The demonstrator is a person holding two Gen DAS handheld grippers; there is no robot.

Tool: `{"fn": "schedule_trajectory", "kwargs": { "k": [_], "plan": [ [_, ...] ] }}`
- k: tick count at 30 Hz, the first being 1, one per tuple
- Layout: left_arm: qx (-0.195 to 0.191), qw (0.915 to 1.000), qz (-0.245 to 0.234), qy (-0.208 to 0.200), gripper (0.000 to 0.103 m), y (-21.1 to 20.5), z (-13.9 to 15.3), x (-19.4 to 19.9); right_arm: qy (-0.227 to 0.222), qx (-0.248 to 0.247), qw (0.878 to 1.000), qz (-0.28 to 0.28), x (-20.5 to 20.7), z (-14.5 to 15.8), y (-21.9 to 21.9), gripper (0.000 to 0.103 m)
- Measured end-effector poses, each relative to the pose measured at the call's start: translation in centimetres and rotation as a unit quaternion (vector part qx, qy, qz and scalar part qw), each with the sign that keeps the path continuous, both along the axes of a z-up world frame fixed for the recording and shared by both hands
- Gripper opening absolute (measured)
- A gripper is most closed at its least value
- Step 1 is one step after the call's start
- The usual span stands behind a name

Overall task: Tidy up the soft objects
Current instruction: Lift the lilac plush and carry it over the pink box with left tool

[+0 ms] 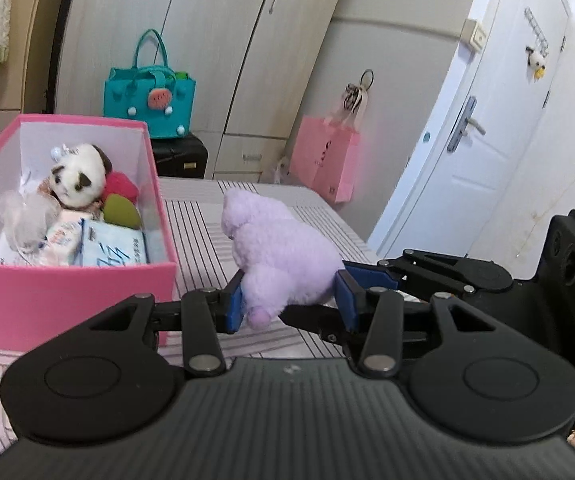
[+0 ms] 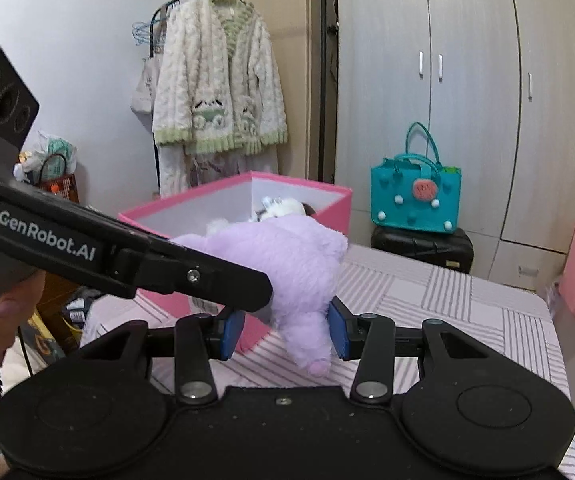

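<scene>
Purple plush toy (image 1: 283, 256) held lengthwise, head toward pink box (image 1: 67, 300), off bedspread (image 2: 447, 300)

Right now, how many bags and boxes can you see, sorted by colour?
Pink: 2, the storage box and the paper bag hanging on the wardrobe.
Teal: 1, the felt handbag.
Black: 1, the case under the handbag.
Total: 4.

A: What does the left gripper (image 2: 263, 292) hide in the right wrist view?

B: Part of the purple plush toy (image 2: 287, 256) and the pink box (image 2: 191, 216) front. The print on the tissue packs (image 1: 99, 248) is too small to read.
</scene>
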State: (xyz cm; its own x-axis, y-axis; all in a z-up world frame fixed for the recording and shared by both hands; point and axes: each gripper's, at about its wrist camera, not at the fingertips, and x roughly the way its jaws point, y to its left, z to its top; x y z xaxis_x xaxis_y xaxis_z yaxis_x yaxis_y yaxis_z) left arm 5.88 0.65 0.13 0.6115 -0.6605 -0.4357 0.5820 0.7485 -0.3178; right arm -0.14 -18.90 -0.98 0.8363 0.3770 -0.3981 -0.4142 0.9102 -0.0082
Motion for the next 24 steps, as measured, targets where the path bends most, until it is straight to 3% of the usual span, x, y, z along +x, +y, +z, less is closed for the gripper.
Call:
{"fn": "schedule_trajectory", "kwargs": {
  "k": [8, 13, 19, 24],
  "plan": [
    [-0.016, 0.999, 0.028, -0.03, 0.045, 3.8, 1.6, 1.7, -0.029, -0.026, 0.999, 0.024, 3.2, 2.1, 3.9, 0.05],
    [-0.032, 0.997, 0.062, -0.031, 0.045, 6.0, 1.9, 3.8, -0.02, 0.0, 0.999, 0.045, 6.7, 2.3, 5.6, 0.05],
    [-0.015, 0.995, 0.097, -0.013, 0.045, 7.1, 1.2, 6.8, 0.009, -0.023, 0.996, 0.083, 11.3, 1.9, 7.8, 0.05],
    [-0.013, 0.9924, 0.119, 0.032, 0.045, 8.4, 0.4, 10.4, 0.041, -0.027, 0.993, 0.107, 15.0, 0.9, 9.1, 0.05]
  ]
}}
